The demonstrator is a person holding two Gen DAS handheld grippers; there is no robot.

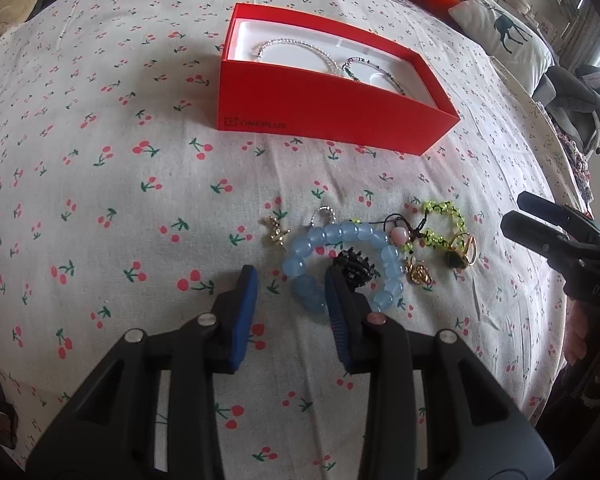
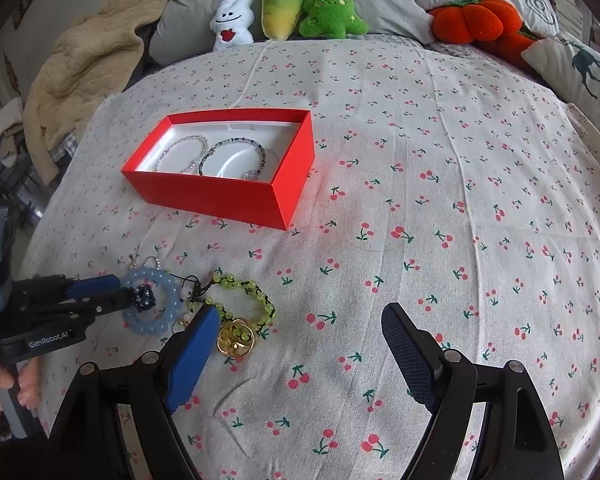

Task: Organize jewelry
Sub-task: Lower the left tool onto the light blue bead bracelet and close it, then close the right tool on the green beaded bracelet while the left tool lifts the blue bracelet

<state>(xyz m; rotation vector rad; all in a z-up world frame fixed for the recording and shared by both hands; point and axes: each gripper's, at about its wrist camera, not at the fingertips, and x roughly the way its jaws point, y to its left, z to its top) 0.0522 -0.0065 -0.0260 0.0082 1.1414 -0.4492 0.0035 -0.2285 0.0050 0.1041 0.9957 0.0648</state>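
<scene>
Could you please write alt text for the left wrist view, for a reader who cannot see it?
The left gripper reaches down over a blue bead bracelet on a cherry-print cloth, its jaws astride part of the ring without visibly pressing it. Smaller pieces lie beside it, including a yellow-green bead bracelet. Behind, an open red box holds two bracelets.
</scene>
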